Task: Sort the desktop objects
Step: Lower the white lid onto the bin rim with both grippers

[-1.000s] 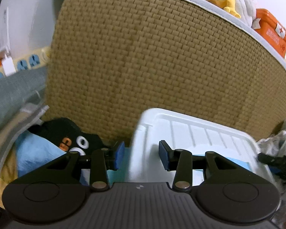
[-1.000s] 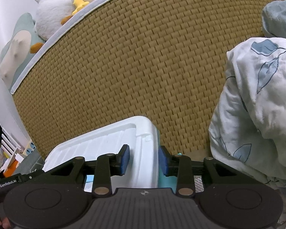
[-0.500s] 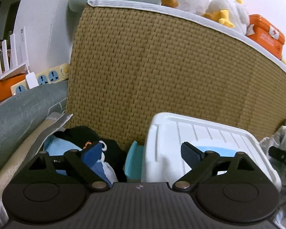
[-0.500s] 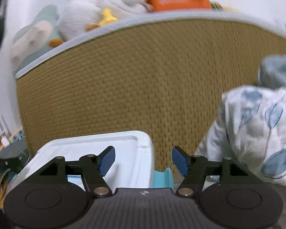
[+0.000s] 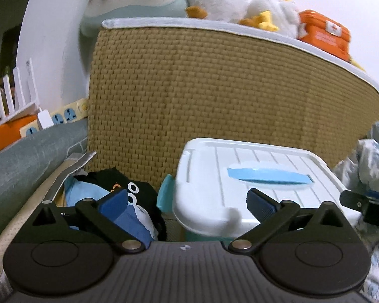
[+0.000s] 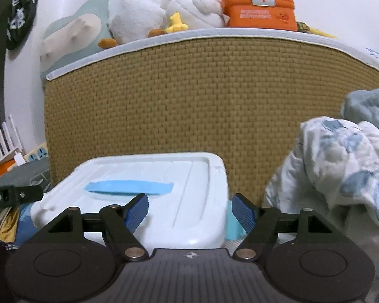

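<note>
A white storage box with a white lid (image 5: 252, 166) and a blue handle strip (image 5: 267, 176) stands against a woven tan panel (image 5: 214, 96). My left gripper (image 5: 187, 202) is just short of the lid's near left corner. Its jaws are opening and the pads touch nothing. The same lid (image 6: 164, 176) shows in the right wrist view. There my right gripper (image 6: 190, 212) straddles its near right edge, jaws opening, pads clear of the plastic. Each gripper appears at the edge of the other's view, the right gripper (image 5: 366, 207) and the left gripper (image 6: 10, 195).
Black and blue clothes (image 5: 108, 189) lie heaped left of the box beside a grey cushion edge (image 5: 32, 149). A crumpled leaf-print quilt (image 6: 341, 166) fills the right. Plush toys (image 6: 149, 12) and an orange first-aid box (image 6: 260, 10) sit on top of the panel. A power strip (image 5: 65, 116) lies at the far left.
Both grippers have opened from a narrow hold at the lid's two ends and drawn back from the box. More of the lid and the panel's top now shows.
</note>
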Available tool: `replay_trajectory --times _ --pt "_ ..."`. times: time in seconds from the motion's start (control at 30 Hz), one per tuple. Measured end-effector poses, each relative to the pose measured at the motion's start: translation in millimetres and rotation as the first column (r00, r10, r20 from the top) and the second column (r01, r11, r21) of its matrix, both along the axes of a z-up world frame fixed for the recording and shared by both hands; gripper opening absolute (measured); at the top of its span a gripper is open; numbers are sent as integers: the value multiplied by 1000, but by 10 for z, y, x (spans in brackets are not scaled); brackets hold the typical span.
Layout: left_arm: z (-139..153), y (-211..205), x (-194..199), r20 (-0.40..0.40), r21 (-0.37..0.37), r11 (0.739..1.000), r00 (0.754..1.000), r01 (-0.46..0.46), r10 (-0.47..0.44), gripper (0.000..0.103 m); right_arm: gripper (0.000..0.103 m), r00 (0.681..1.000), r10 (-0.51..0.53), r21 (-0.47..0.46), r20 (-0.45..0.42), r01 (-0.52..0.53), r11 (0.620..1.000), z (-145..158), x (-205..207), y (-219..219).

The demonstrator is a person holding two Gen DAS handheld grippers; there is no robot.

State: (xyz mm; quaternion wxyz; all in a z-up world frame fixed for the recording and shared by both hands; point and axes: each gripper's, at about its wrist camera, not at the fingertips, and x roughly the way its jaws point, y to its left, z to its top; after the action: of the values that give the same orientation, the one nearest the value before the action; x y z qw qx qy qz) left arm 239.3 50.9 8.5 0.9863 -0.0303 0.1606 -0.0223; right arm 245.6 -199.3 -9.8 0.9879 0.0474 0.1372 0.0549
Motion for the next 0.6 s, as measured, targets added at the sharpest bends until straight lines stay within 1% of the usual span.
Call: replay_trajectory --times 0.07,0.23,0.3,0.47,0.6 --pt "-4 -29 -94 15 13 1000 1000 11 -11 103 77 1000 -15 -4 -16 14 1000 -22 -75 -4" --pt "-13 -26 -298 30 4 1000 999 22 -22 103 77 998 -32 -5 -45 31 999 -95 -297 -44" --pt "-34 -32 -358 25 10 1000 999 23 -23 103 77 998 -31 3 -52 31 1000 -121 -399 -67" --pt "-101 -23 -549 4 8 1000 1000 30 -30 103 77 998 -34 -10 -55 34 999 -158 -602 -70" --pt "-144 -33 -723 12 19 999 999 34 -34 103 77 998 -28 -17 -64 27 1000 -196 -743 -46"
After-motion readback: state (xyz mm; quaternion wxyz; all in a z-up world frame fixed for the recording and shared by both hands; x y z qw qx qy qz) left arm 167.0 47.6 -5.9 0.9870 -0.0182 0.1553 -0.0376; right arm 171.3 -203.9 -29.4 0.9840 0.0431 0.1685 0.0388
